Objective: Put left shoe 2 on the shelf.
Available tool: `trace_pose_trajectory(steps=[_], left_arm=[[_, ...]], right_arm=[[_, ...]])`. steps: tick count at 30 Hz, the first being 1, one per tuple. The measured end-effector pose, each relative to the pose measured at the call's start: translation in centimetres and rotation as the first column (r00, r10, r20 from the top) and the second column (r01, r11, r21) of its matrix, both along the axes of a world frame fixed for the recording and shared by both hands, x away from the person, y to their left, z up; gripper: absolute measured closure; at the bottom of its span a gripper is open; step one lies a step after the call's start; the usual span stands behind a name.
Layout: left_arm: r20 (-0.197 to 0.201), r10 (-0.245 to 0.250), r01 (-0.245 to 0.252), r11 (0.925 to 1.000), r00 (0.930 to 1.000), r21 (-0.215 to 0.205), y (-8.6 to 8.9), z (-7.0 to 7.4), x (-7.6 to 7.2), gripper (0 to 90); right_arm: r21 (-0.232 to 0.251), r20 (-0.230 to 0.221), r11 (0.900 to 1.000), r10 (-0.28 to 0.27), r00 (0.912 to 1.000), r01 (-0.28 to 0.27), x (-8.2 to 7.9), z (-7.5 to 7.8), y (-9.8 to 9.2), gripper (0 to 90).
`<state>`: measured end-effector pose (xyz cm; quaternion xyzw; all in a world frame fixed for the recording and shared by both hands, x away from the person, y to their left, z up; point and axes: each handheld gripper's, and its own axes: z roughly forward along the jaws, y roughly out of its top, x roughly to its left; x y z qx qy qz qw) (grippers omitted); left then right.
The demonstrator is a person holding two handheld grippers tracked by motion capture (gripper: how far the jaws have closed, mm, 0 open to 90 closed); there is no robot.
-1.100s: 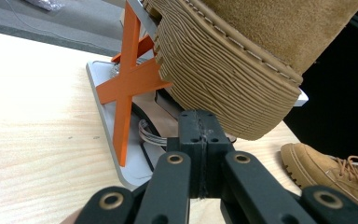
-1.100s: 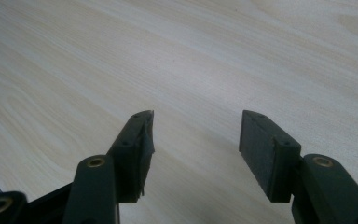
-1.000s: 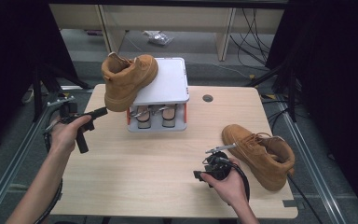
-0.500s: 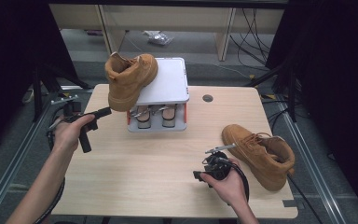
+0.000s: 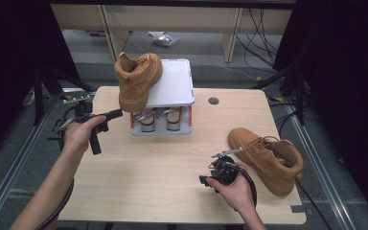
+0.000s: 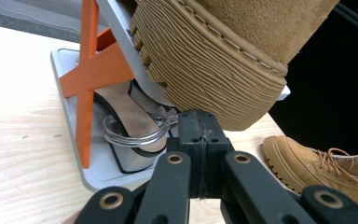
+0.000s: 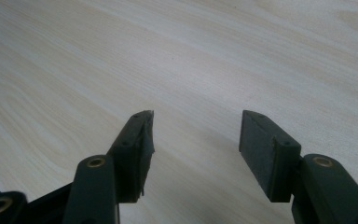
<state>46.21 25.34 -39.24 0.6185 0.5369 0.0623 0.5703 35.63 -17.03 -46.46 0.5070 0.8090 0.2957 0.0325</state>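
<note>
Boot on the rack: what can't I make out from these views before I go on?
- Boot toe: high view, hidden by its own upper; left gripper view, upper cut off by the top edge.
- Sandals: mostly covered by the rack top.
- Second boot: cut off at the edge, left gripper view.

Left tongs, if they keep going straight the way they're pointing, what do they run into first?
Probably the ridged sole of the boot on the rack: the shut left tongs sit just under it, though the gap is hard to judge.

two tan boots [image 5: 138, 80], one shoe rack [image 5: 171, 91], two sandals [image 5: 147, 120], two tools [image 5: 114, 114], one table [image 5: 163, 163]
</note>
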Motion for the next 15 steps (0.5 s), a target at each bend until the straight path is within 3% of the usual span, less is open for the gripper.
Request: trace_pose_trajectory(steps=[3,5,15], left_arm=[[-0.007,-0.009,0.009,1.0000,0.9999,0.004,-0.4,0.0,0.3,89.7],[-0.010,-0.008,0.009,0.9999,0.9999,0.013,-0.6,0.1,0.4,89.7],[-0.011,-0.019,0.019,0.9997,0.9998,0.013,-1.3,0.1,0.7,89.7]], right_arm=[[0.016,-0.022,1.000,-0.022,0.9995,0.022,-0.2,0.1,0.0,45.5],[0.002,-0.004,1.000,-0.004,1.0000,0.004,0.0,0.0,-0.2,45.5],[0.005,-0.010,1.000,-0.006,0.9999,0.007,-0.1,-0.1,-0.2,45.5]])
